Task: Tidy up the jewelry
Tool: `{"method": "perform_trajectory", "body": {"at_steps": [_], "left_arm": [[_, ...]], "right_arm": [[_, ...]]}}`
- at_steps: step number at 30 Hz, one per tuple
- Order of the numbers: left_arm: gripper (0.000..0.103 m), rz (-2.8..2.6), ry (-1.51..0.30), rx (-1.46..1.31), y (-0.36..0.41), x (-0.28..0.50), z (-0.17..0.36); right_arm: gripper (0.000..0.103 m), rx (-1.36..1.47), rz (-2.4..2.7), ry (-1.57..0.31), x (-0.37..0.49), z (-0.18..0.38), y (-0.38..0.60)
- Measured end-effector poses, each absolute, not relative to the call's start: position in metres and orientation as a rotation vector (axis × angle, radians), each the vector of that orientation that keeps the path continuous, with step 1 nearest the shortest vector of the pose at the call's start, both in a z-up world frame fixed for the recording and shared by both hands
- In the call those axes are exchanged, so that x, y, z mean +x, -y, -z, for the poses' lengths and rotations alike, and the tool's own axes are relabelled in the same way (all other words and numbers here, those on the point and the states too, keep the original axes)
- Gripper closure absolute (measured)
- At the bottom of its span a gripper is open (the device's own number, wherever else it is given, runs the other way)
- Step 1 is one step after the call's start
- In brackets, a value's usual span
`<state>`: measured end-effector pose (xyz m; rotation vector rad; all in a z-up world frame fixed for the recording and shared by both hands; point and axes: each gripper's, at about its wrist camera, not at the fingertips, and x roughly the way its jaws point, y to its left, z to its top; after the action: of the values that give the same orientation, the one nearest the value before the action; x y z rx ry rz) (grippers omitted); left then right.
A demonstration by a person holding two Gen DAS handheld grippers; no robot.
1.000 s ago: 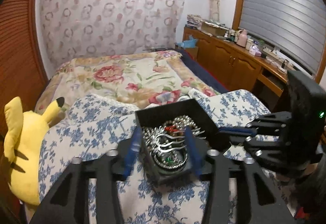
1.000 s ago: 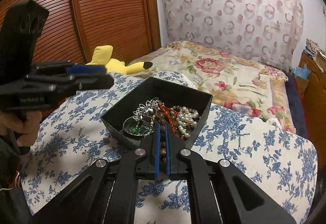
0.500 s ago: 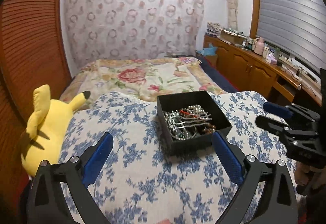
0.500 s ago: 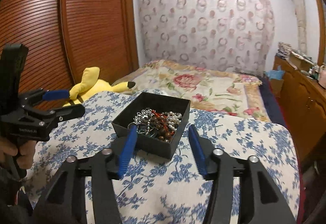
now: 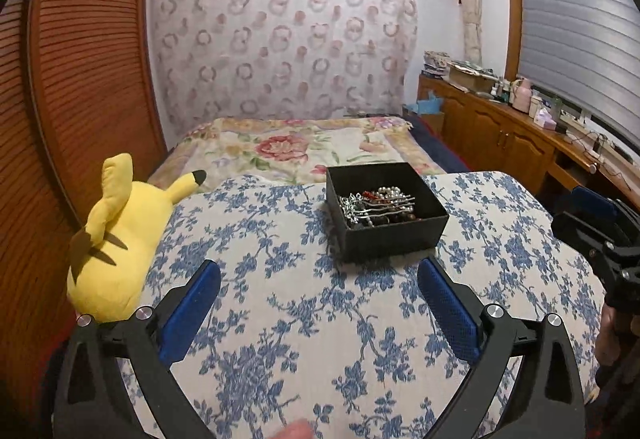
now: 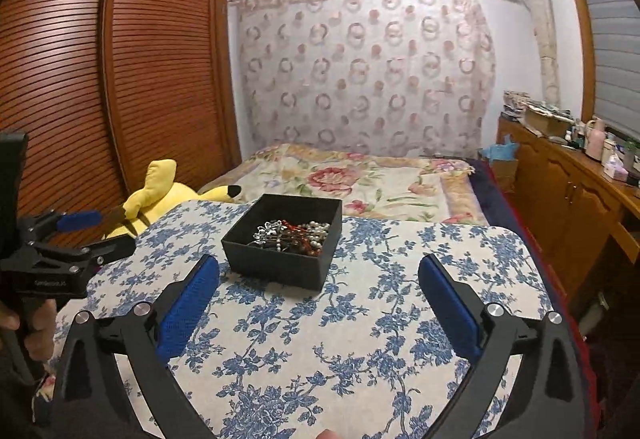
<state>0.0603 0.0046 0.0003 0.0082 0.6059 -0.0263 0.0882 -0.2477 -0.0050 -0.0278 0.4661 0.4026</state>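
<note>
A black open box (image 5: pixel 394 235) stands on a blue-flowered cloth (image 5: pixel 280 319). It holds a tangle of jewelry (image 5: pixel 376 205): silver pieces, pearls and red and brown beads. It also shows in the right wrist view (image 6: pixel 280 265), with the jewelry (image 6: pixel 292 233) inside. My left gripper (image 5: pixel 318 279) is open and empty, back from the box. My right gripper (image 6: pixel 318 275) is open and empty, also back from the box. The right gripper shows at the left wrist view's right edge (image 5: pixel 600 231); the left gripper shows at the right wrist view's left edge (image 6: pixel 60 247).
A yellow plush toy (image 5: pixel 116 239) lies at the cloth's left edge. A flowered bed (image 5: pixel 300 151) lies beyond the box. A slatted wooden wardrobe (image 6: pixel 100 99) stands left, and a wooden cabinet (image 5: pixel 500 135) with clutter stands right.
Both grippers have pulled back and up from the box. The right gripper went from shut over the jewelry to wide open; the left opened wider. The jewelry stays in the box.
</note>
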Motion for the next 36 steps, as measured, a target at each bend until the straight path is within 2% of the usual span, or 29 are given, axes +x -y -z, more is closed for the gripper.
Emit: {"method": "perform_trajectory", "body": {"at_steps": [36], "left_arm": [[0.008, 0.024, -0.574, 0.016, -0.001, 0.044, -0.004]], "right_arm": [[0.003, -0.002, -0.350, -0.468, 0.084, 0.007, 0.259]]}}
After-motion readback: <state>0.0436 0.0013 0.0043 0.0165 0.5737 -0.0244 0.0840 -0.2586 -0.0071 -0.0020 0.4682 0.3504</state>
